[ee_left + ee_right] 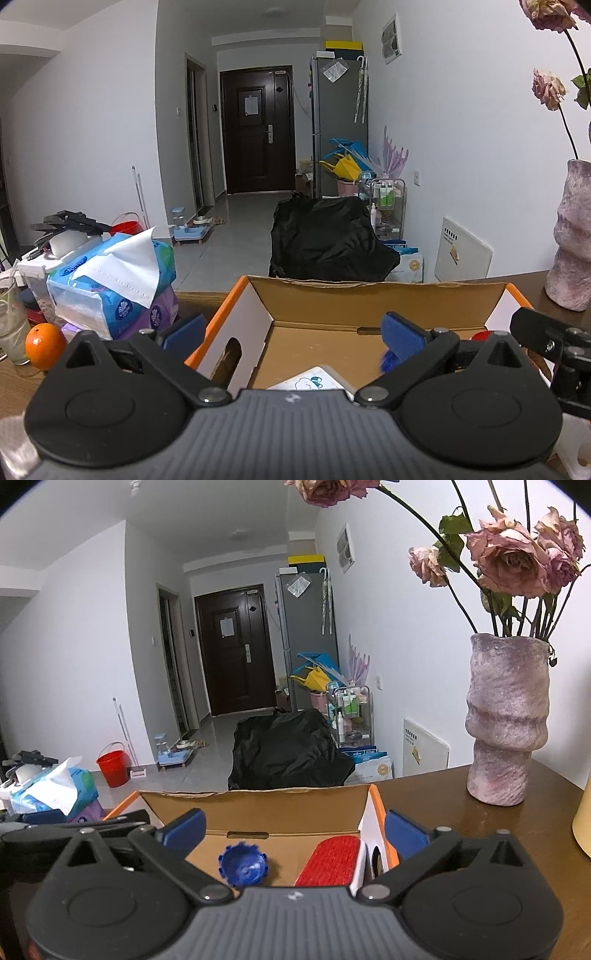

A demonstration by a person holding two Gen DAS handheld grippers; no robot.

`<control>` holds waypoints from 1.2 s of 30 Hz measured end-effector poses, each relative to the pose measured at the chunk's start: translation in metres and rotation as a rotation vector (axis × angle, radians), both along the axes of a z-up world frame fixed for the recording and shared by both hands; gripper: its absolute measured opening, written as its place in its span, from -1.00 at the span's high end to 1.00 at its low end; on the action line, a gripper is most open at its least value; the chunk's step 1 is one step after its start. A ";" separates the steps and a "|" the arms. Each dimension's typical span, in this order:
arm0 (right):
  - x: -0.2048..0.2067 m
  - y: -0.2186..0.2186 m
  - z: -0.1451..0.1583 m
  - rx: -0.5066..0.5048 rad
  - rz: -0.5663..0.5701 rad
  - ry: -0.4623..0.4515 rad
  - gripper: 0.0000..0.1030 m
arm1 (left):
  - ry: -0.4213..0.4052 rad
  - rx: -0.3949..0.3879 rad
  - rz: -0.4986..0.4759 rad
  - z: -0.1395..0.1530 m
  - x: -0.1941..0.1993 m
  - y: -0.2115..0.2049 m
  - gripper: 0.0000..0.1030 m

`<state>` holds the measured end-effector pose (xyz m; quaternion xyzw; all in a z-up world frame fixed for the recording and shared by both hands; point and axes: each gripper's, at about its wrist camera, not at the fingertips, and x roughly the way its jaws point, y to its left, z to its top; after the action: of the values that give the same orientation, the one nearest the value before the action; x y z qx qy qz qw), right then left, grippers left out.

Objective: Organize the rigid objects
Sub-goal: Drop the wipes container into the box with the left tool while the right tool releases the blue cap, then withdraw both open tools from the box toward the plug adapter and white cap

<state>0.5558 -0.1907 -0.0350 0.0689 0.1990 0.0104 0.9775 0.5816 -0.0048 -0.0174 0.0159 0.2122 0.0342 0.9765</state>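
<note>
Cardboard box [369,306] sits on the brown counter [543,291], near its far edge, with its top open. Seen from the left wrist, the left claw [291,334] is wide open and holds nothing. One blue pad [184,328] is outside the box's left wall and the other is over the inside. A white card with a cloud picture [314,380] lies flat on the box floor. The right claw's black arm [546,339] is very close on the right, so the two could bump. An orange [45,345] and a tissue pack [110,273] wait near the left edge.

Seen from the right wrist, the right claw [295,830] is wide open and empty too. A blue cap [242,864] sits with its open side up. A red brush [332,860] lies against the box's right wall, its long side running from the near wall to the far one. The vase [506,720] of dried roses stands tall near the right edge. I think a wide swing could tip it over.
</note>
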 end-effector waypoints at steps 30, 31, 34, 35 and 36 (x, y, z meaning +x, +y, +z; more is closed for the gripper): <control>-0.067 -0.008 0.024 -0.086 0.048 -0.023 -1.00 | -0.015 0.004 -0.042 0.026 -0.075 -0.008 -1.00; -0.071 -0.009 0.025 -0.089 0.048 -0.024 -1.00 | -0.015 0.004 -0.043 0.026 -0.079 -0.007 -1.00; -0.080 -0.011 0.026 -0.093 0.051 -0.028 -1.00 | -0.014 0.003 -0.040 0.028 -0.088 -0.007 -1.00; -0.083 -0.012 0.027 -0.093 0.053 -0.029 -1.00 | -0.014 0.001 -0.039 0.028 -0.090 -0.006 -1.00; -0.086 -0.012 0.027 -0.093 0.054 -0.030 -1.00 | -0.015 0.000 -0.039 0.028 -0.093 -0.006 -1.00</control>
<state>0.4694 -0.2031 -0.0079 0.0176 0.1862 0.0287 0.9819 0.4883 -0.0107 0.0106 0.0199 0.2047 0.0154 0.9785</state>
